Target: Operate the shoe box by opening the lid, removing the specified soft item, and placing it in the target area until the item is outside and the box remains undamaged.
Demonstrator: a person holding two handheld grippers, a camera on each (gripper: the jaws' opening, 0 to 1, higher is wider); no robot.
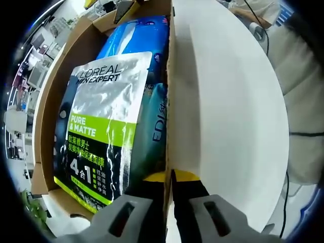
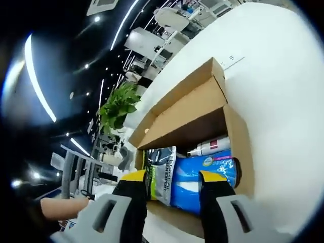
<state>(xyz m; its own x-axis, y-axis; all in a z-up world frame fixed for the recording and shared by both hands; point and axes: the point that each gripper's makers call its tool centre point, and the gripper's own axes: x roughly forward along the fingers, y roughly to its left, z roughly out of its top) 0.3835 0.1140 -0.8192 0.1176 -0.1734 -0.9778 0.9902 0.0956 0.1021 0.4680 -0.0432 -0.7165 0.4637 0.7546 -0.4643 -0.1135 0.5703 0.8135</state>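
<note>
Left gripper is pinched tight on the side wall of the open cardboard shoe box, right beside the silver and green L'Oreal Men Expert pouch lying flat inside on a blue pack. Box sits on the white table with its lid flipped up. Right gripper hangs spread wide over the box's near edge, gripping nothing, above the pouch, blue pack and a white bottle.

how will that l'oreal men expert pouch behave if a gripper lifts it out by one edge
The L'Oreal pouch is a glossy, crinkled flat pack, so it will likely sag and may slip between the jaws. It lies over other packs in the cardboard box, so it probably lifts free easily.
</note>
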